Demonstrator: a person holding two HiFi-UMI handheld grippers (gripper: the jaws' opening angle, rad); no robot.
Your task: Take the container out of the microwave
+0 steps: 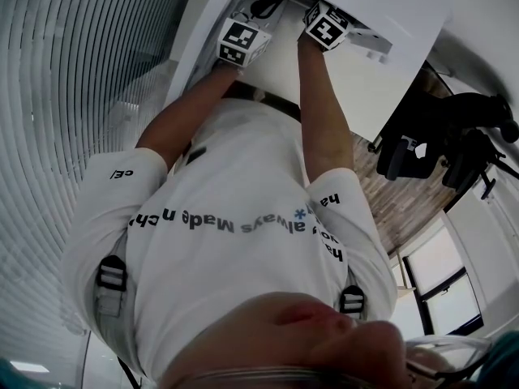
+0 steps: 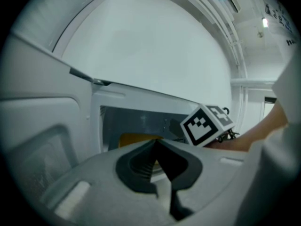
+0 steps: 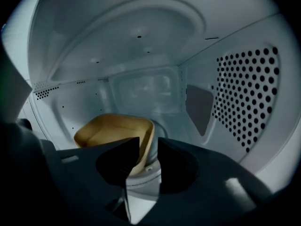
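Note:
A tan, square-cornered container (image 3: 115, 128) sits inside the white microwave (image 3: 141, 46), on its floor left of centre. My right gripper (image 3: 148, 147) reaches into the cavity, its jaws astride the container's right wall and closed on it. In the left gripper view the container (image 2: 136, 138) shows as a yellow strip in the microwave opening (image 2: 141, 119). My left gripper (image 2: 155, 144) hangs just outside that opening, its jaw tips together with nothing between them. The head view shows both marker cubes, left (image 1: 242, 40) and right (image 1: 326, 24), at the microwave (image 1: 389, 14).
The cavity's right wall (image 3: 244, 93) is perforated and close to my right gripper. The open microwave door (image 2: 33, 145) stands at the left of my left gripper. The right gripper's marker cube (image 2: 207, 125) and the forearm (image 2: 254, 135) sit right of the opening. Black chairs (image 1: 438, 136) stand on a wooden floor.

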